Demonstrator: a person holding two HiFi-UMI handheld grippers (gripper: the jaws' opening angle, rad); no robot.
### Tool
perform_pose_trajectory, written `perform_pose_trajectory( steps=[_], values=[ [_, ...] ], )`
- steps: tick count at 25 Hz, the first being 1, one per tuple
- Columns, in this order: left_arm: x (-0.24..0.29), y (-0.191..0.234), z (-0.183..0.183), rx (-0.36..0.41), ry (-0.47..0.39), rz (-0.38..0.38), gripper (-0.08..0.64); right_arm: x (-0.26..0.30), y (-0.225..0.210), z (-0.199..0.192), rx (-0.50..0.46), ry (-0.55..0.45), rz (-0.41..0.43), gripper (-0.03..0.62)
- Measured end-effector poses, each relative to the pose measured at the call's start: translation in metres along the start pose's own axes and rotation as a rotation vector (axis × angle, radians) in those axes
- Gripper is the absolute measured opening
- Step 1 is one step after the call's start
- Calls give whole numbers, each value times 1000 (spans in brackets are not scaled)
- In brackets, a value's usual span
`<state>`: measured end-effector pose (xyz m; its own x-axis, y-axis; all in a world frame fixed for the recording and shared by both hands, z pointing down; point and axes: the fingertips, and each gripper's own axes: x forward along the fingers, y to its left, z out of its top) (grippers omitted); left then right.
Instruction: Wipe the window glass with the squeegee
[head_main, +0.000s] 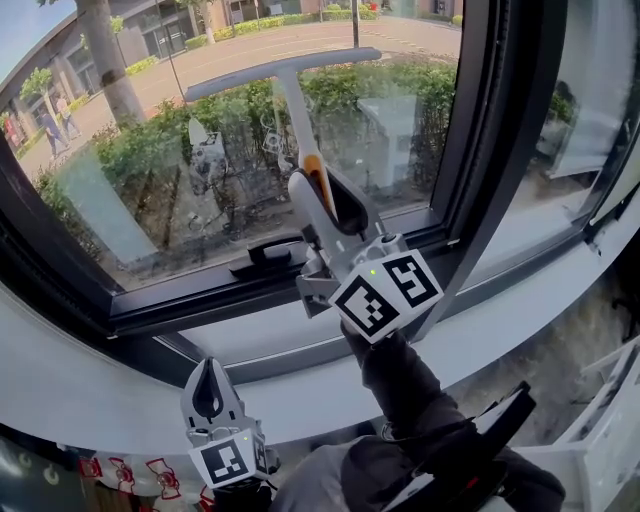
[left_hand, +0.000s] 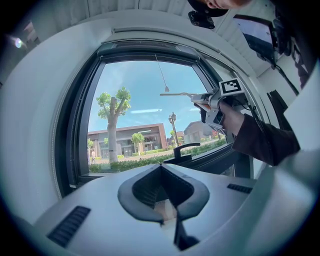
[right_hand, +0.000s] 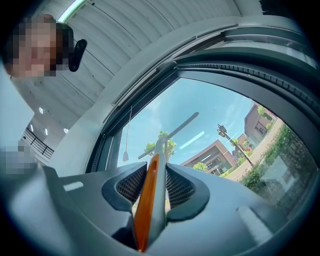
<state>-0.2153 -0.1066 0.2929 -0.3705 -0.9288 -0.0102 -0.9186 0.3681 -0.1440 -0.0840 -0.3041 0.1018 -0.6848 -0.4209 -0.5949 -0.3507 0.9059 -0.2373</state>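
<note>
The squeegee (head_main: 283, 80) has a grey T-shaped blade and a handle with an orange stripe (right_hand: 149, 192). Its blade lies high up against the window glass (head_main: 150, 190). My right gripper (head_main: 332, 205) is shut on the handle, with the handle running up between its ribbed pads (right_hand: 131, 186). The left gripper view shows the same gripper (left_hand: 216, 104) and the squeegee (left_hand: 177, 94) raised at the pane. My left gripper (head_main: 208, 368) hangs low at the white sill, away from the glass. It is shut, with nothing between its jaws (left_hand: 161, 186).
A black window handle (head_main: 265, 258) sits on the lower frame, just under the right gripper. A thick black mullion (head_main: 495, 130) bounds the pane on the right. The white sill (head_main: 90, 390) curves below. Trees and buildings lie outside.
</note>
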Motion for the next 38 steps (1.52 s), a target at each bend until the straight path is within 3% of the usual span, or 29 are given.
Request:
perform_pose_trajectory(
  steps=[38],
  values=[
    [-10, -9, -1, 35, 19, -17, -2, -51, -16, -45, 81, 82, -69, 114]
  ],
)
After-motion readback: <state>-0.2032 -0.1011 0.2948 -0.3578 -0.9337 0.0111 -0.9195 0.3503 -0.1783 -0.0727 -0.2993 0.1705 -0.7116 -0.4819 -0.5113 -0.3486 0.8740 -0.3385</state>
